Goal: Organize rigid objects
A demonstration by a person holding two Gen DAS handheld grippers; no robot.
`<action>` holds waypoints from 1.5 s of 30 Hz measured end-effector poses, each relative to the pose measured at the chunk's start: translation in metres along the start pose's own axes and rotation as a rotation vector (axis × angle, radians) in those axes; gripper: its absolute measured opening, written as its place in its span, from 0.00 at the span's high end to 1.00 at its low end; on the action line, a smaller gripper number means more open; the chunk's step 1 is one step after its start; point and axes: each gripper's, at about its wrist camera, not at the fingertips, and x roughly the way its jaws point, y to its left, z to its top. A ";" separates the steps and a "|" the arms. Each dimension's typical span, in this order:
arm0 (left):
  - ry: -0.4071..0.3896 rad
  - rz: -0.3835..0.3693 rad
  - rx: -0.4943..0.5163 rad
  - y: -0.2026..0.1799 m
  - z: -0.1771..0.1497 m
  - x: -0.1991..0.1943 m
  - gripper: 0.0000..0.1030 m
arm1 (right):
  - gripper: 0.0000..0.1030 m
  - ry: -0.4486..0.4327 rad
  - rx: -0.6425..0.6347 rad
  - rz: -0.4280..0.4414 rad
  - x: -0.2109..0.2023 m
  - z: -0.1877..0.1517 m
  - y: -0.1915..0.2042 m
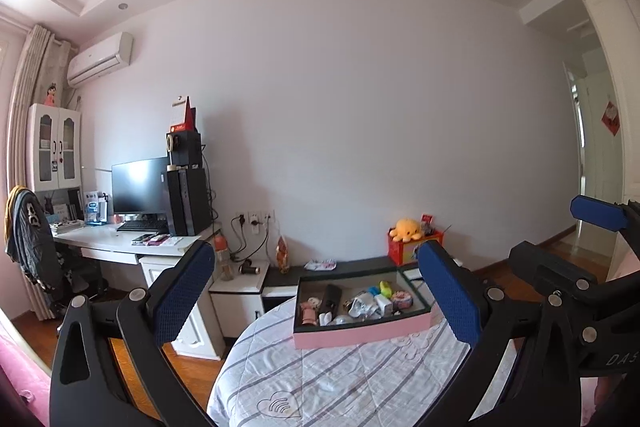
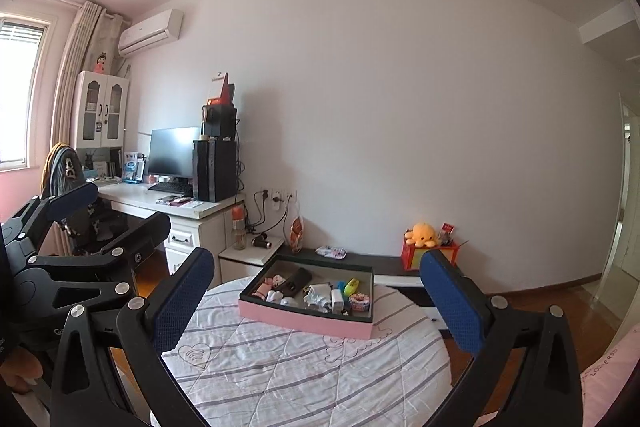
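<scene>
Air alone sits between the blue, dimpled rubber pads of the left gripper (image 1: pixel 324 291) and of the right gripper (image 2: pixel 324 297); both are spread wide, empty, well short of the tray (image 2: pixel 306 321). That shallow pink-walled, dark-lined cardboard tray rests on a round bed (image 2: pixel 304 379) under a quilted striped cover, crowded with small hard bits: a black bar, white plastic pieces, a yellow clip. Likely trouble: soft bedding lets the light tray tip or slide when pushed, and tight clutter invites pinching two pieces together.
</scene>
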 end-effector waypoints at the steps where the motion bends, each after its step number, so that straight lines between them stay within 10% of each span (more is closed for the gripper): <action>1: -0.004 -0.002 -0.003 0.000 0.000 -0.001 0.00 | 0.00 -0.001 -0.002 -0.001 -0.002 0.000 0.001; 45: -0.043 0.047 0.001 -0.004 0.002 0.003 0.00 | 0.00 -0.043 -0.052 0.001 0.002 0.000 0.004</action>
